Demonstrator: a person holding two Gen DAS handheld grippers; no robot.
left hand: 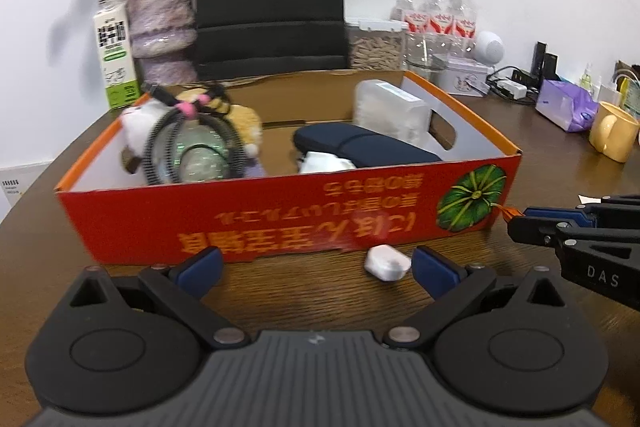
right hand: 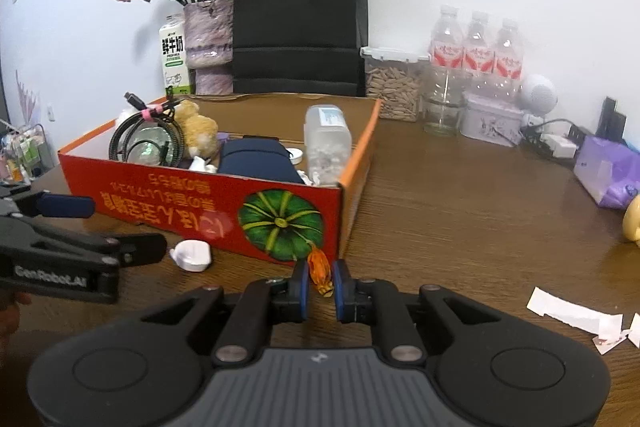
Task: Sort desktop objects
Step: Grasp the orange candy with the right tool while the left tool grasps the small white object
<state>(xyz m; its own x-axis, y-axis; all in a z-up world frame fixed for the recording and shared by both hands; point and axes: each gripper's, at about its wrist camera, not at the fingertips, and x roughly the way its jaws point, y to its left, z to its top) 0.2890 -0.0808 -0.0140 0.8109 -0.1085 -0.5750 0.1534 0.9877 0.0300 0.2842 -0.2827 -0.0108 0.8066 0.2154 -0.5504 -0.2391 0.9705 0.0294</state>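
A red cardboard box (left hand: 280, 223) with an orange rim stands on the wooden table; it also shows in the right wrist view (right hand: 192, 199). It holds a coiled cable, plush toys, a dark blue case and a clear plastic container. My left gripper (left hand: 316, 269) is open just in front of the box, and a small white earbud case (left hand: 387, 262) lies by its right pad; the case also shows in the right wrist view (right hand: 193, 255). My right gripper (right hand: 320, 277) is shut on a small orange wrapper (right hand: 319, 271) near the box's front right corner.
A black paper bag (right hand: 300, 23), flower vase (right hand: 208, 43) and milk carton (right hand: 174, 57) stand behind the box. Water bottles (right hand: 476, 47), a jar, a tin, a purple tissue pack (right hand: 608, 171) and a yellow mug (left hand: 614, 137) are at right. Paper scraps (right hand: 576, 315) lie near my right gripper.
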